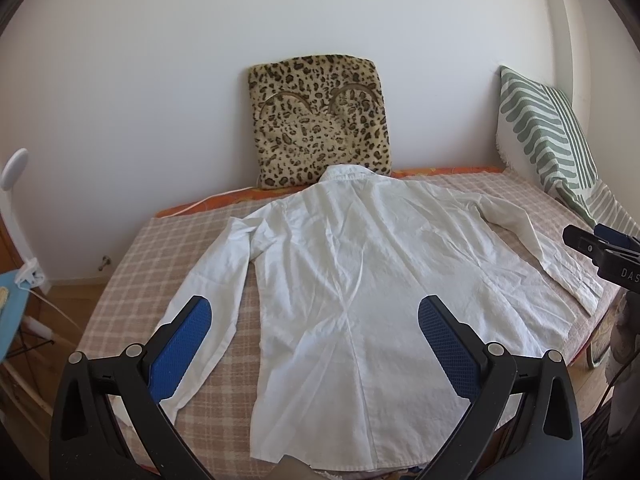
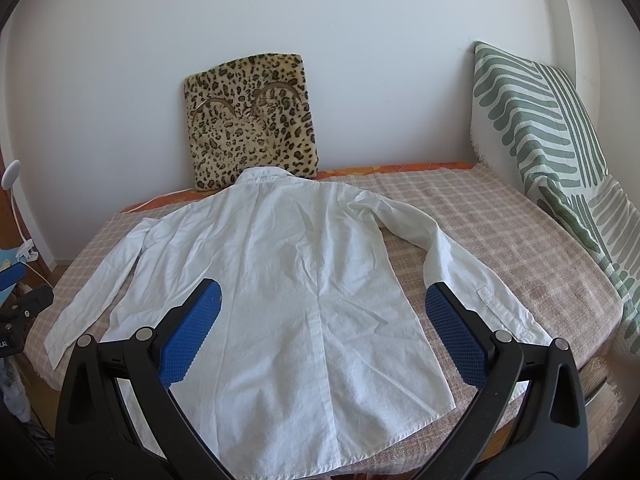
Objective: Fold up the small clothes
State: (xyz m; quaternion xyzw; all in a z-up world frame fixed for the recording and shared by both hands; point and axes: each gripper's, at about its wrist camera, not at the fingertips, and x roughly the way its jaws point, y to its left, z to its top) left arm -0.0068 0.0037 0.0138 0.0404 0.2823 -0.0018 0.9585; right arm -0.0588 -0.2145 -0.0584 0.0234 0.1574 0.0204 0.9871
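White shirt [image 1: 340, 300], back up, sleeves spread, lightly creased.

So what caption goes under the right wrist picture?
Open right gripper above a white shirt spread flat on the bed.

One white long-sleeved shirt [image 1: 340, 280] lies flat, back up, across the middle of a checked bed cover [image 1: 132, 264], its two sleeves spread toward the left and right edges. Two cushions stand against the wall: one leopard-print cushion [image 1: 320, 120] at the far edge behind the collar, one green-striped cushion [image 1: 548, 140] at the far right corner. Two grippers are in view, the left gripper [image 1: 314, 320] and the right gripper [image 2: 322, 306], each with two blue-padded fingers spread apart.
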